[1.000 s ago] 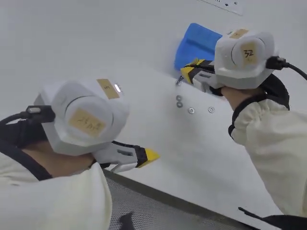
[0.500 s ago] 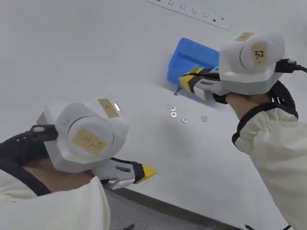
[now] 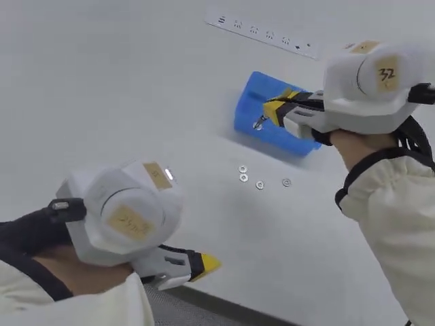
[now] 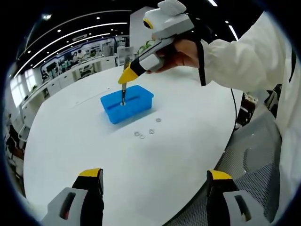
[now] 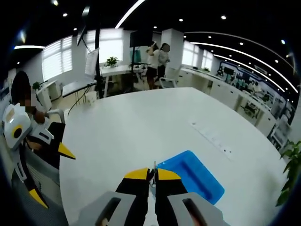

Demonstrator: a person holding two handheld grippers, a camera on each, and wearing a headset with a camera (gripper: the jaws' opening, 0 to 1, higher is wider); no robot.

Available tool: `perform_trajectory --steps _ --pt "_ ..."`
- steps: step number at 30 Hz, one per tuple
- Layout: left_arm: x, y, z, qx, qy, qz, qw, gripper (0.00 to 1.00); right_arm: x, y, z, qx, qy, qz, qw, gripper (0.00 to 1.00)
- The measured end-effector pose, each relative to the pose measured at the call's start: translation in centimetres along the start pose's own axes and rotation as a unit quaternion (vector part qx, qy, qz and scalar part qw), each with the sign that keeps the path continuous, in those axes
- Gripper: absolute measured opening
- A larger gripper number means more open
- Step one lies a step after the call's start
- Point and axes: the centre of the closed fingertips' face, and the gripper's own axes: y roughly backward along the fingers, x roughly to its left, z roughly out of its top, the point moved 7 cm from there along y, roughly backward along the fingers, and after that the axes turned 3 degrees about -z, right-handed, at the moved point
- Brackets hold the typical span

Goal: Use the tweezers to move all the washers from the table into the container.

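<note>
Tweezers (image 3: 259, 123) are the hardest thing to read. In the head view they are thin and small, with their tips above the near-left part of the blue container (image 3: 282, 141). A speck at the tips may be a washer, but I cannot tell. In the right gripper view the tool is only a thin line rising between the jaws.

The right gripper (image 3: 273, 111) has its jaws pressed together on the tweezers. The left gripper (image 4: 154, 173) has its jaws spread wide with nothing between them, low over the near edge of the table (image 3: 136, 102) and well apart from the container. In the head view 1 of its yellow jaw tips shows; the other is hidden behind its white body.

4 washers (image 3: 243, 178) lie on the table near the container's front wall, not touching it: 2 close together and 2 more to their right.

0.5 s ago the tweezers' tips were at the container's near-left edge. 1 s ago they were beside that edge, close above the washers. They are now over its inside. The count of 4 washers on the table is unchanged.
</note>
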Motion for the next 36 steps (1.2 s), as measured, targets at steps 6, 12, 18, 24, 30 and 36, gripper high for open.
perform_trajectory --steps 6,12,18,24,30,36 --pt "0.1 -0.1 0.2 0.002 0.000 -0.002 1.0000 0.92 -1.2 -0.5 0.4 -0.006 -0.010 -0.012 0.9999 0.00" --pt "0.3 -0.2 0.2 0.003 0.004 -0.002 1.0000 0.93 -2.3 -1.7 0.6 -0.011 -0.022 -0.020 0.9995 0.00" --pt "0.4 -0.4 0.2 0.004 0.006 -0.003 1.0000 0.93 -3.7 -4.1 -0.1 -0.005 -0.045 -0.027 0.9986 0.00" --pt "0.5 -0.7 0.3 -0.001 0.006 -0.011 0.9999 0.95 -4.1 -5.5 -1.2 0.008 -0.056 -0.028 0.9980 0.00" --pt "0.5 -1.1 0.5 -0.001 0.005 -0.012 0.9999 0.95 -4.3 -6.6 -1.7 0.012 -0.058 -0.029 0.9978 0.00" --pt "0.4 -1.5 0.6 -0.008 0.012 -0.024 0.9996 0.97 -4.5 -7.7 -2.0 0.013 -0.064 -0.028 0.9974 0.00"
